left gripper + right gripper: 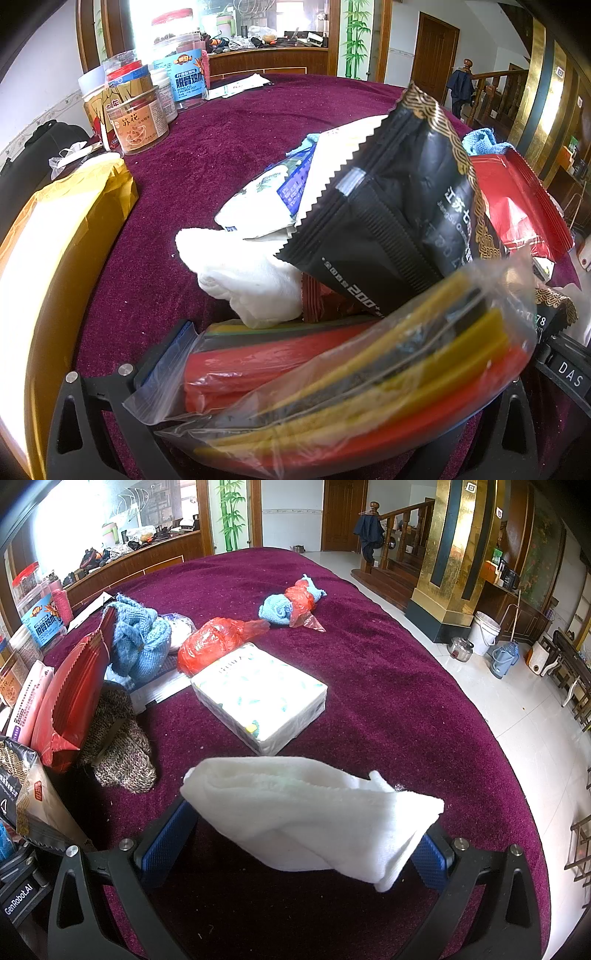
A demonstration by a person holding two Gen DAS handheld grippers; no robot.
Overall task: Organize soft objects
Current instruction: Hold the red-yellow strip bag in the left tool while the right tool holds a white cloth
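My left gripper (295, 391) is shut on a clear zip bag of red and yellow strips (351, 376) and holds it low over the maroon tablecloth (207, 147). Past it lie a black snack pouch (391, 221), a white cloth (251, 284), a tissue pack (258, 199) and a red pouch (517, 214). My right gripper (306, 842) is shut on a folded white cloth (314, 816), lifted above the table. Ahead of it lie a wrapped tissue pack (262, 694), a red plastic bag (210, 642), blue knitted cloths (140, 642) and a brown knitted hat (118, 746).
Jars and tins (140, 118) stand at the far left of the table. A yellow paper bag (55, 251) lies at the left edge. A blue cloth in red plastic (295, 602) lies farther back. Snack pouches (62, 701) lean at the right view's left. The table edge (491, 731) curves right.
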